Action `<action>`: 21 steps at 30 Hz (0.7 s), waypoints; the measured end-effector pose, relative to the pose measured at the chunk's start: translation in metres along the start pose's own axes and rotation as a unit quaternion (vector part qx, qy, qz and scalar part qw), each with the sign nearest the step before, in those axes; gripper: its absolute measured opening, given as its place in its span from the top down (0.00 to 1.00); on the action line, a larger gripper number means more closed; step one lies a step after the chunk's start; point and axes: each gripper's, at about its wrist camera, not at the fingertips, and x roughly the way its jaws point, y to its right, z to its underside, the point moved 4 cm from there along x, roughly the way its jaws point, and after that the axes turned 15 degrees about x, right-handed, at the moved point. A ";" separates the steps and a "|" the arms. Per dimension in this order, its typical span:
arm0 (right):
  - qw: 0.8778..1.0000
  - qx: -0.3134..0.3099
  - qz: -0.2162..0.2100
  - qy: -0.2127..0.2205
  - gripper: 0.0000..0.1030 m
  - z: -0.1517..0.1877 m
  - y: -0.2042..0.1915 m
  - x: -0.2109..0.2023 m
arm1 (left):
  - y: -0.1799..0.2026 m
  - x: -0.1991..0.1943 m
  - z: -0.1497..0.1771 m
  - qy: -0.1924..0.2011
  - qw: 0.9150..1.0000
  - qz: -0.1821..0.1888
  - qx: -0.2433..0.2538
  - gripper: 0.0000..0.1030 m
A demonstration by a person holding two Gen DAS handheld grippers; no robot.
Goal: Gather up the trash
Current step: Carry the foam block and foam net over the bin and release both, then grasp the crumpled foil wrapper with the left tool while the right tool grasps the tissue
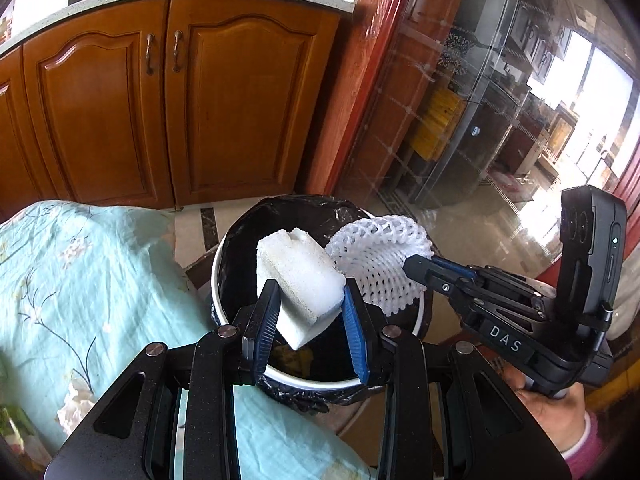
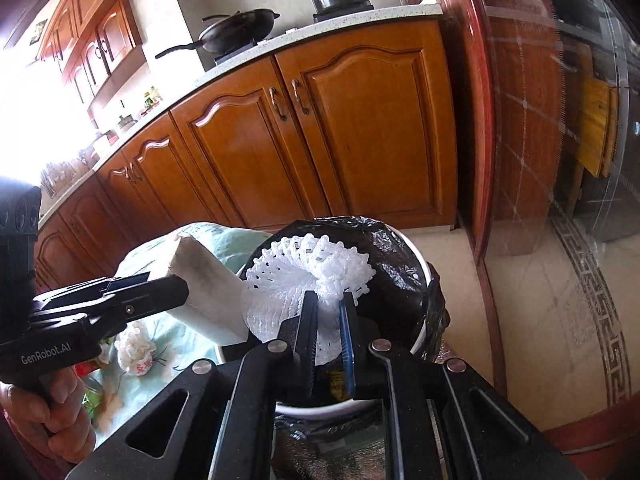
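Observation:
My left gripper [image 1: 310, 312] is shut on a white foam block [image 1: 298, 280] and holds it over the mouth of a white bin lined with a black bag [image 1: 240, 236]. My right gripper [image 2: 329, 320] is shut on a white foam fruit net [image 2: 308, 276] and holds it over the same bin [image 2: 400, 248]. The net also shows in the left wrist view [image 1: 380, 260], just right of the block. The block also shows in the right wrist view [image 2: 208, 284], held by the left gripper [image 2: 176, 288]. Some trash lies at the bin's bottom.
A table with a light green floral cloth [image 1: 80, 280] stands left of the bin, with a crumpled white wrapper [image 2: 134, 350] on it. Wooden kitchen cabinets [image 1: 160, 100] stand behind. A red-framed glass door [image 1: 460, 100] is to the right.

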 end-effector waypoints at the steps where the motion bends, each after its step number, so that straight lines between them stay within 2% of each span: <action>1: 1.000 -0.001 0.002 -0.003 0.90 -0.001 0.001 0.003 | -0.001 0.004 0.001 -0.006 1.000 0.000 -0.001 0.71; 8: 1.000 -0.006 0.020 -0.022 0.90 -0.006 0.010 0.023 | -0.005 0.020 0.003 -0.028 1.000 0.003 -0.008 0.70; 12: 0.999 -0.006 0.024 -0.028 0.88 -0.008 0.014 0.031 | -0.003 0.028 0.003 -0.042 0.999 0.009 -0.004 0.67; 17: 0.999 -0.002 0.022 -0.037 0.79 -0.011 0.015 0.036 | 0.000 0.034 0.007 -0.057 0.998 0.003 0.004 0.57; 18: 0.999 -0.001 0.022 -0.036 0.78 -0.011 0.015 0.036 | 0.000 0.034 0.008 -0.057 0.998 0.003 0.002 0.52; 19: 0.999 0.000 0.022 -0.034 0.74 -0.011 0.015 0.035 | -0.001 0.033 0.009 -0.057 0.998 0.003 -0.001 0.46; 20: 0.999 0.002 0.020 -0.033 0.67 -0.011 0.015 0.034 | -0.001 0.033 0.010 -0.056 0.998 0.003 -0.003 0.45; 21: 0.999 0.005 0.018 -0.030 0.65 -0.011 0.015 0.033 | -0.002 0.031 0.011 -0.055 0.998 0.004 -0.005 0.44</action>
